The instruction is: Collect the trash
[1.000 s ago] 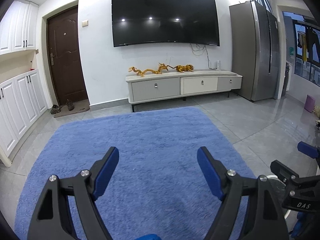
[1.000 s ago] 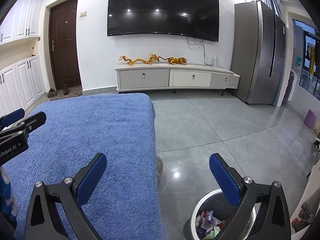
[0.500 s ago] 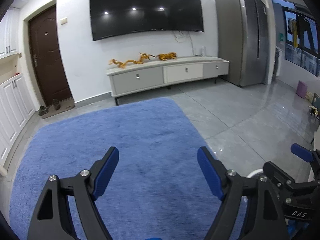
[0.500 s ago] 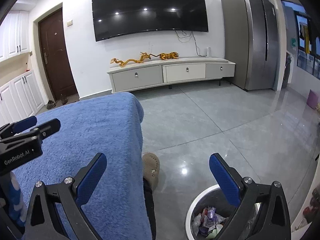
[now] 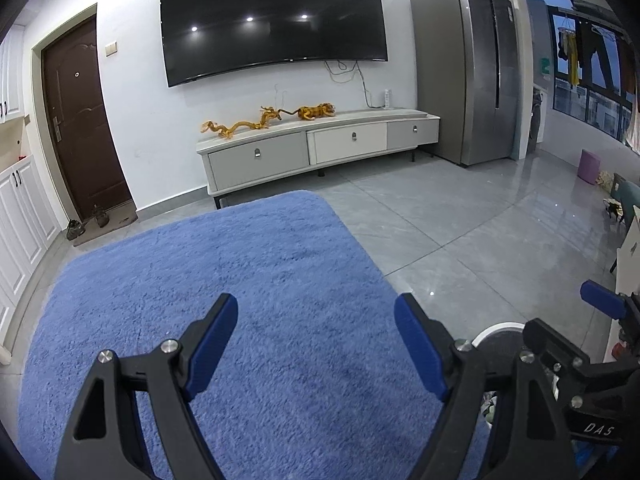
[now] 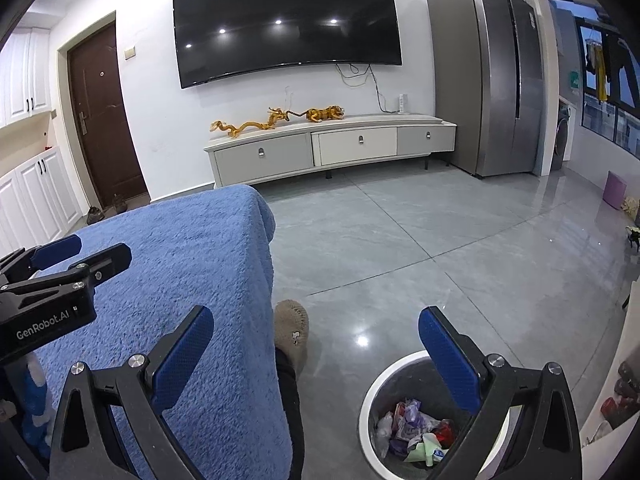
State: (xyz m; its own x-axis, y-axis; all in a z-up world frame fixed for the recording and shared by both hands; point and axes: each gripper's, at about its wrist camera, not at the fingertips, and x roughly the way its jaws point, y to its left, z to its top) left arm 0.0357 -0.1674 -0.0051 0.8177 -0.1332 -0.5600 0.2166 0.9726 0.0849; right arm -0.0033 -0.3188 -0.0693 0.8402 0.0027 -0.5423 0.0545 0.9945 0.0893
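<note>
Both grippers empty, fingers spread: right gripper (image 6: 316,354) poised directly above the trash bin (image 6: 374,390) holding wrappers, left gripper (image 5: 316,344) beside the bin over the blue-covered desk (image 5: 240,264), probably ready for the next pickup.

White wall (image 5: 132,92) ahead of tool, big dark TV (image 5: 272,16) mounted, ceiling lights reflected in it. Low white cabinet (image 5: 316,148) under TV, gold figurines (image 5: 268,118) on top. Brown door (image 5: 80,120) far left, steel fridge (image 5: 464,68) right, dusk window (image 5: 584,68) far right. Glossy grey tile floor (image 5: 460,216).
</note>
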